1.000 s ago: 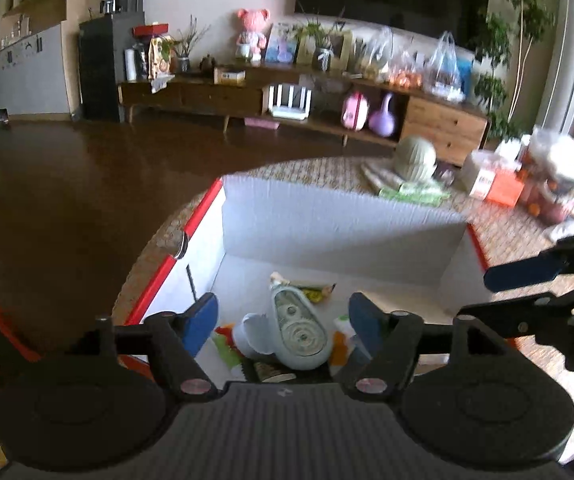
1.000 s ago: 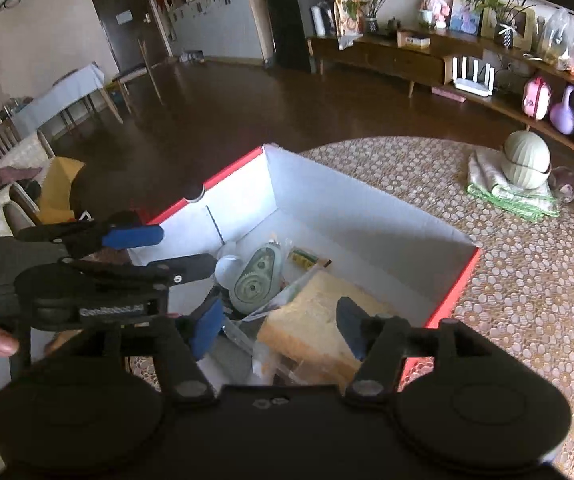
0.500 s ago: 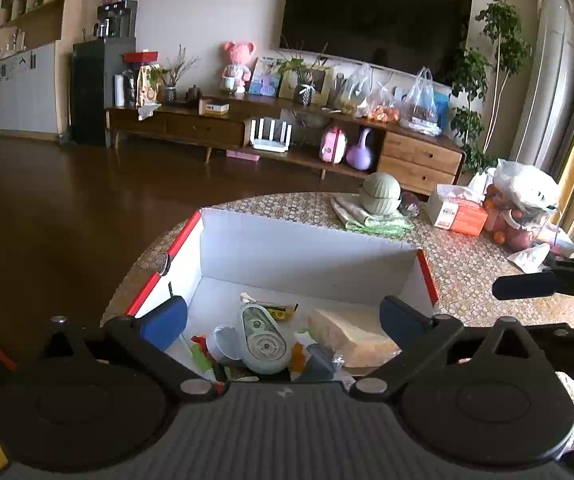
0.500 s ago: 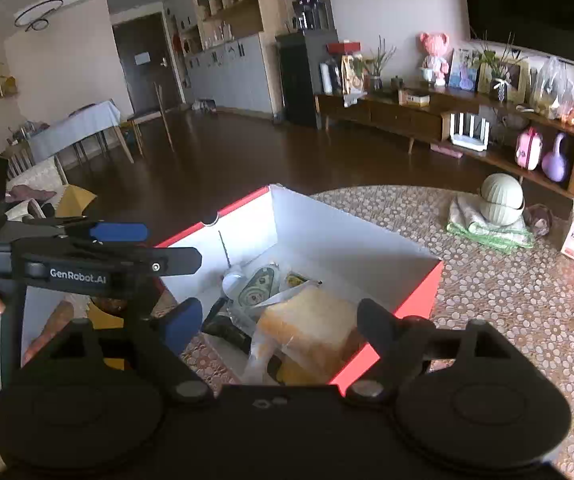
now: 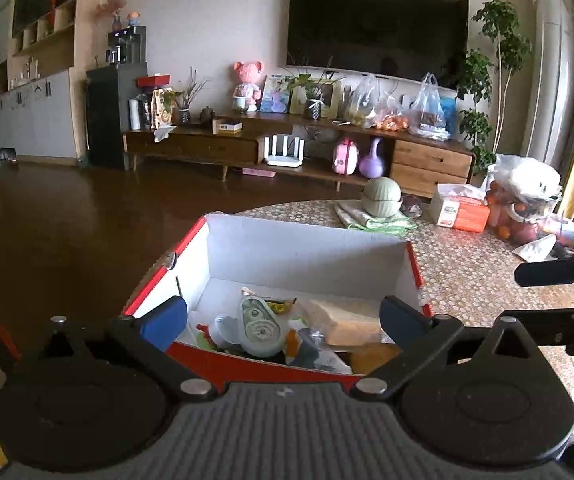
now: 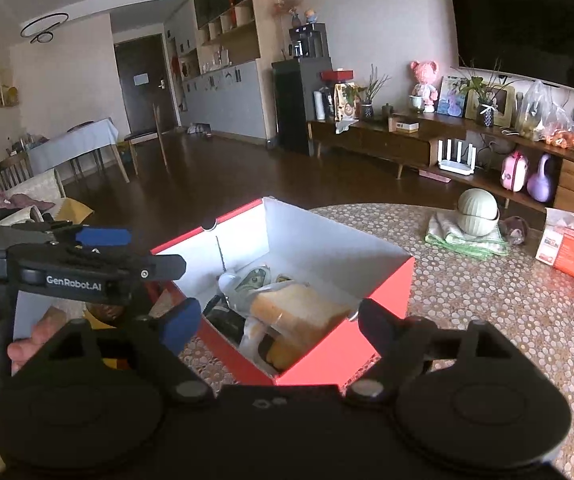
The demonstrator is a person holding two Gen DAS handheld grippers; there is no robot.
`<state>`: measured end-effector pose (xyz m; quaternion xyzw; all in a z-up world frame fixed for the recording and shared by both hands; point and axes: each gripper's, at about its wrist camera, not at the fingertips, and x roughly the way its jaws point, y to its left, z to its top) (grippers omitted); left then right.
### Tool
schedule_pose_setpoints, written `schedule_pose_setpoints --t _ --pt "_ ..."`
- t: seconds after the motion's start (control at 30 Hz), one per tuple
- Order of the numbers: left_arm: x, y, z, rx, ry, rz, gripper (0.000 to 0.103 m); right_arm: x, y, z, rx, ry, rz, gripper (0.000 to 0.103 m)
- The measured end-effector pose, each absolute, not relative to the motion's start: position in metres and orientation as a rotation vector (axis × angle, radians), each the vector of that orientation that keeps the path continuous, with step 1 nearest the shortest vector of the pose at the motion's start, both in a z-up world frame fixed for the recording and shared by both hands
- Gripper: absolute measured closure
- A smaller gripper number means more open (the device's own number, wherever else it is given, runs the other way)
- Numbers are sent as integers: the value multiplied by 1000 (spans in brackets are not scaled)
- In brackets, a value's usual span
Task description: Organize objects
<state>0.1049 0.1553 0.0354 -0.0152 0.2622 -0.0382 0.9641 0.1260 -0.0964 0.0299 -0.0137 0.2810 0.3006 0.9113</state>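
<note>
The left gripper (image 5: 283,322) hangs with its blue-padded fingers spread wide, holding nothing, just above the near rim of the red cardboard box (image 5: 271,364). The right gripper (image 6: 277,322) is likewise spread wide with nothing between its pads, poised over the box's near corner (image 6: 327,356); a hand (image 6: 19,340) shows at the left edge of that view, beside the left gripper's black frame.

Inside the box lie a pale green tape dispenser (image 5: 259,326), a bagged slice of bread (image 5: 351,322) to its right, and small wrappers that are hard to tell apart. The box stands on a round table (image 5: 475,280) with a patterned cloth. Farther back on the table sit a green lidded bowl (image 5: 381,196) on a folded towel (image 5: 375,220), an orange tissue pack (image 5: 461,210) and a bag of fruit (image 5: 525,200). Beyond, a low wooden sideboard (image 5: 295,148) runs under a wall-mounted television (image 5: 377,28).
</note>
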Motion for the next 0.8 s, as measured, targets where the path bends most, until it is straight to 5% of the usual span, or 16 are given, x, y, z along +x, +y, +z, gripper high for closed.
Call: schedule_pose_setpoints --t 0.8 --pt "91 126 24 21 521 -122 0 110 -142 6 73 603 512 17"
